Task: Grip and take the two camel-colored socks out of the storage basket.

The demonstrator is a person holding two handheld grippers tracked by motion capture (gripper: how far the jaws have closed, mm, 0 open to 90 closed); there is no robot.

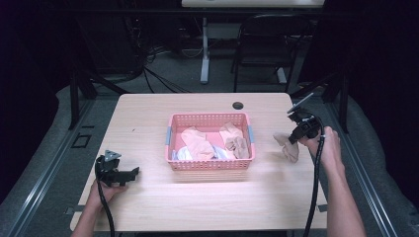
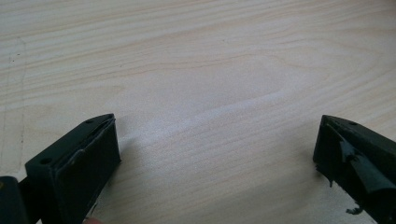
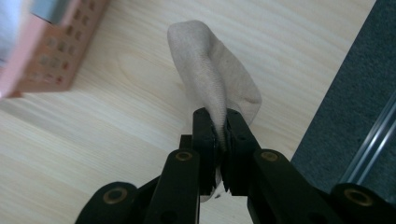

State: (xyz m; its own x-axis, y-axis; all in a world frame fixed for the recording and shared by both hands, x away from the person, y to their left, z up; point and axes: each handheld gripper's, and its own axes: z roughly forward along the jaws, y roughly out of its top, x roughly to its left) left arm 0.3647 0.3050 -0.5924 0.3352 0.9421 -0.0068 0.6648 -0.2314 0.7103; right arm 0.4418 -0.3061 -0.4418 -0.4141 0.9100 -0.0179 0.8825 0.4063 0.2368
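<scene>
The right gripper (image 3: pixel 219 135) has its fingers clamped on one sock (image 3: pixel 210 79), right of the basket (image 1: pixel 210 165). More socks (image 1: pixel 197 143) wait inside. The left gripper (image 1: pixel 129 174) rests, fingers apart.

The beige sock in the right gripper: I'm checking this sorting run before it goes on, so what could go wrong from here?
The right gripper pinches the beige sock by a thin fold only, so it might slip out. The sock hangs near the table's right edge and could drop to the floor if released there. The pink basket already holds several socks, so another could snag on its rim.
</scene>
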